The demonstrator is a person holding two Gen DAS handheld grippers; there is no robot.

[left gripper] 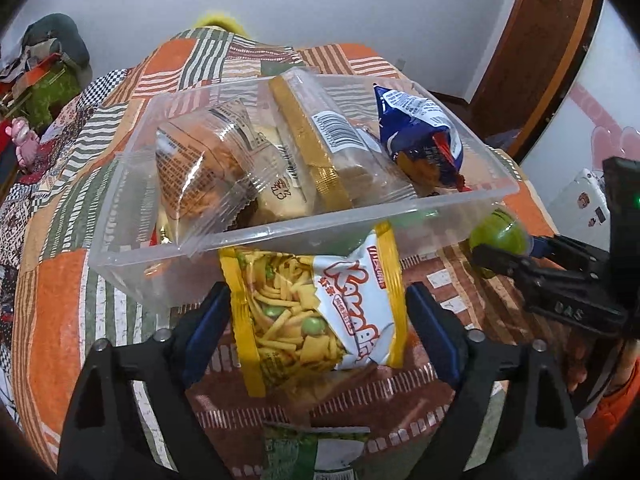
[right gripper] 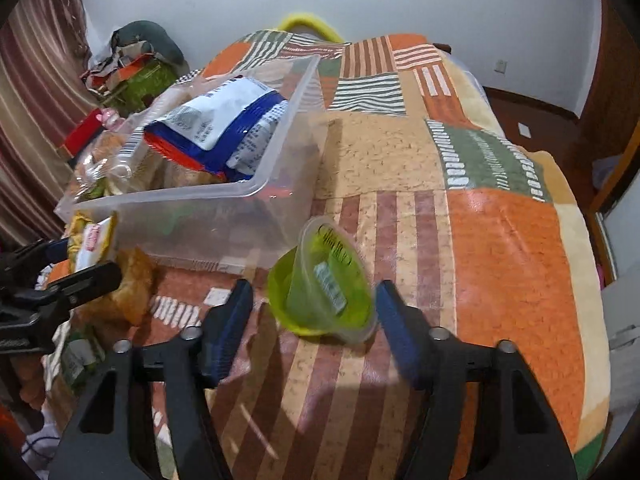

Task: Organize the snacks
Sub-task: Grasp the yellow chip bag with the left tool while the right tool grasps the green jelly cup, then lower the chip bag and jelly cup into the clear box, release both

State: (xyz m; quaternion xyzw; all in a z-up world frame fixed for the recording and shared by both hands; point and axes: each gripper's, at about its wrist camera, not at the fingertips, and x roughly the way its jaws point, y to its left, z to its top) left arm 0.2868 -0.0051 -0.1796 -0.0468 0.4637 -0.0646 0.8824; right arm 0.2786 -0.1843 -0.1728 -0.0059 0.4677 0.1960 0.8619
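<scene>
A yellow-and-white snack bag point(left gripper: 320, 304) of crunchy sticks and green peas lies on the patchwork bedspread, its top against the clear plastic bin point(left gripper: 280, 236). My left gripper point(left gripper: 318, 296) is open and straddles the bag, with its blue pads close beside both edges. The bin holds a blue bag point(left gripper: 420, 128), a gold-edged pack point(left gripper: 320, 148) and a clear-wrapped pastry point(left gripper: 200, 160). A green jelly cup point(right gripper: 324, 288) lies on its side right of the bin point(right gripper: 180, 192). My right gripper point(right gripper: 314, 286) is open around the cup, with a gap at its left pad.
A green-wrapped pack point(left gripper: 312, 452) lies under my left gripper. A wrapped pastry point(right gripper: 132, 288) sits on the bedspread point(right gripper: 500, 260) by the bin's near corner. Clutter point(right gripper: 132, 68) is piled past the bed's far left, and a wooden door point(left gripper: 540, 60) stands at the right.
</scene>
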